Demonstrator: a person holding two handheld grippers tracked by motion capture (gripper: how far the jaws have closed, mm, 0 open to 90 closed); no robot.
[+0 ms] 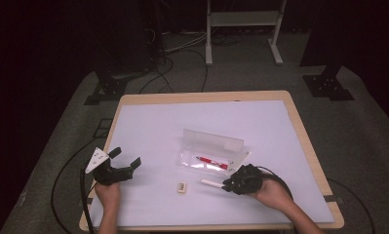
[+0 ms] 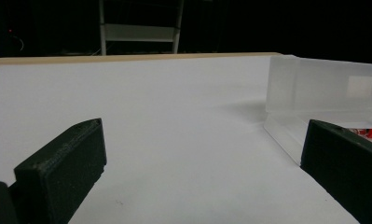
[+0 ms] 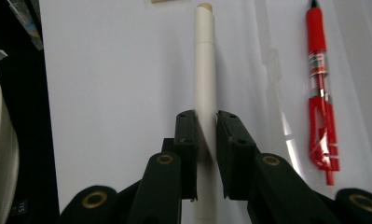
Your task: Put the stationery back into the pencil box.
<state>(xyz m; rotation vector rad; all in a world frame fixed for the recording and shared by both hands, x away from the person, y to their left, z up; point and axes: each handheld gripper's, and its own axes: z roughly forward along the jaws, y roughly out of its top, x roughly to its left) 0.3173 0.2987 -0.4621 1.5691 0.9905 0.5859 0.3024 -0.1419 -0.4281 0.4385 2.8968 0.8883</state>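
Two grippers on table. Right gripper (image 3: 206,123) clamps white pen (image 3: 205,70), pen lying flat at 6 o'clock of clear box (image 1: 216,146). Left gripper (image 1: 126,163) wide apart, nothing inside, at 9 o'clock of box. Red pen (image 1: 212,162) already in box. Step, likely: lift white pen, keep level, squeeze firm, swing over low front wall, lay beside red pen. Small eraser (image 1: 182,187) near. White mat (image 1: 192,122) on wood table (image 1: 304,141), dark room, grey floor, cables.
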